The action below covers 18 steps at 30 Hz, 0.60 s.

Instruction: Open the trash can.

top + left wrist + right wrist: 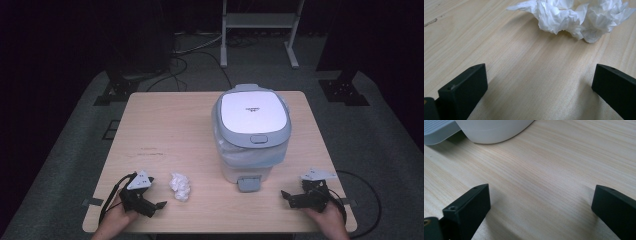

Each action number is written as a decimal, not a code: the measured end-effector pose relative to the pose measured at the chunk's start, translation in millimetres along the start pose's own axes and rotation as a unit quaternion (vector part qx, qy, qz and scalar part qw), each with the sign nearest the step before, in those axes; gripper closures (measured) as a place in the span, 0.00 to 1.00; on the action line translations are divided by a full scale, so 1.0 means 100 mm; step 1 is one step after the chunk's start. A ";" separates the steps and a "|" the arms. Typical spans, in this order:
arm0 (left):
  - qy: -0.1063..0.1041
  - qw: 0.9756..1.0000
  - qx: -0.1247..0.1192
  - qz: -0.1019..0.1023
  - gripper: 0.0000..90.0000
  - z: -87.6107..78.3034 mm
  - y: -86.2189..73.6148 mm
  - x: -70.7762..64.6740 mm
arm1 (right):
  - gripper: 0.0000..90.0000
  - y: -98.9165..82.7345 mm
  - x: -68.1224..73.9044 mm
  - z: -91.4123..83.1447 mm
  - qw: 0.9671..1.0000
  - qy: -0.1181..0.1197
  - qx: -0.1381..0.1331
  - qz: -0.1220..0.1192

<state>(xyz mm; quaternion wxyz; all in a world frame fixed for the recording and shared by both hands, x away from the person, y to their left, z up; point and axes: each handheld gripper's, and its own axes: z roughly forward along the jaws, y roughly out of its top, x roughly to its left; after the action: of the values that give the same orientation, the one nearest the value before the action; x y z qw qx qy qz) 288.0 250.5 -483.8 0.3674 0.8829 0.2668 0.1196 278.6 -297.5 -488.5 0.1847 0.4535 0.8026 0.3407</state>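
A white pedal bin point(251, 132) with a grey-rimmed shut lid stands on the wooden table point(165, 130), its grey pedal point(248, 183) facing me. A crumpled white tissue point(180, 186) lies left of it near the front edge. My left gripper point(159, 205) rests on the table just left of the tissue, open, nothing between its jaws. The left gripper view has the tissue point(574, 17) a short way ahead of the jaws. My right gripper point(285, 196) lies open on the table right of the pedal. In its view the bin's base point(494, 130) and pedal point(437, 131) sit ahead, upper left.
Beyond the table a white metal stand point(260, 30) and dark equipment with cables point(185, 55) stand on the grey floor. Bare wood point(160, 125) stretches left of the bin. Cables trail from both grippers over the front edge.
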 end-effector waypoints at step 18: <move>0.003 1.000 0.000 -0.003 0.00 0.01 0.01 0.00 | 0.01 0.07 0.06 -0.11 1.000 0.009 0.001 -0.018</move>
<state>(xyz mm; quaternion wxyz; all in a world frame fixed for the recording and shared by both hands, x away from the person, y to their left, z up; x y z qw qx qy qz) 288.5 249.4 -483.7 0.3668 0.8817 0.2708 0.1211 273.0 -294.4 -476.1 0.1830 0.4356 0.8127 0.3409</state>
